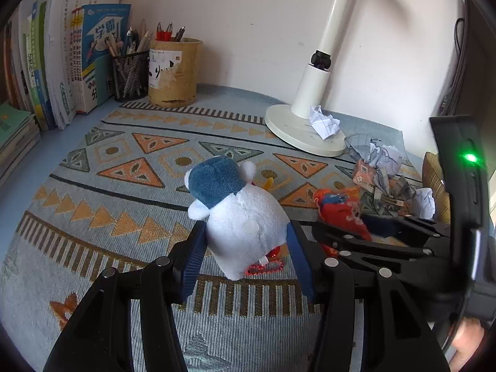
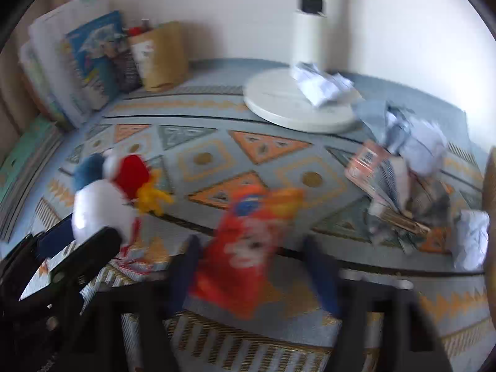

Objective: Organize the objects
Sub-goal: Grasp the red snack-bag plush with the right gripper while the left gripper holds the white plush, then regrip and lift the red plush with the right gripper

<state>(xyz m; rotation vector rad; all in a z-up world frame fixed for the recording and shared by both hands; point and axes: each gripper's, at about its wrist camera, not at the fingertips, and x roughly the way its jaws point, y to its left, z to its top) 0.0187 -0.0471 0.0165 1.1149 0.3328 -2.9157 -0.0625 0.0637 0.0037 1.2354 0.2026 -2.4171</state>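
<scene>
White plush toy [image 1: 241, 226] sat clamped in left gripper [image 1: 245, 248]; right gripper [image 2: 251, 266], apart around orange toy [image 2: 248, 248], risked knocking it mid-frame.

Patterned mat [image 1: 130, 167] spread over the desk. Books [image 1: 62, 62] upright at rear left, stacked books [image 1: 15, 136] lying in front. Mesh pen holder [image 1: 130, 74] just beside cylindrical pen pot [image 1: 173, 74]. White lamp base [image 1: 297, 130] against rear wall.
</scene>
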